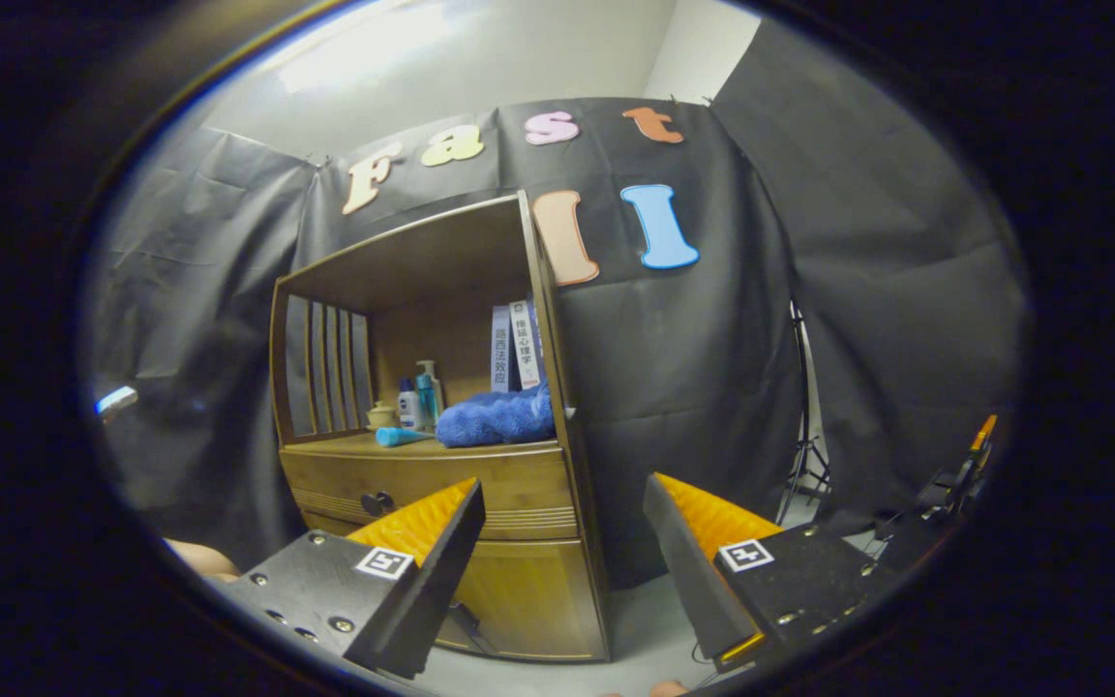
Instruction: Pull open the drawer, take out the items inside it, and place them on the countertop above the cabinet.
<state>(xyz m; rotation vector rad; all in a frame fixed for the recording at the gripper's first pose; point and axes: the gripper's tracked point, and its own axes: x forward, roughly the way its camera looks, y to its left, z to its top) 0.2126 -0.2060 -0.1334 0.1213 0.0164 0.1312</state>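
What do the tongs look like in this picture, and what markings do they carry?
The tongs have two wedge-shaped fingers with ribbed inner pads. Each sits on a flat black block with small screws and a square black-and-white marker tag. They stand open, with nothing between them, before the closed drawer.

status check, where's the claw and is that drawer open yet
Claw open, empty, short of the wooden cabinet. Wooden drawer with dark knob shut, untouched. Blue towel and small bottles sit on the countertop; nothing between claw and drawer.

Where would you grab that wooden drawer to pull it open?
By the small dark knob at the middle of the closed drawer front, coming straight on from the front. It sticks out, so the open gripper could close its fingers around it.
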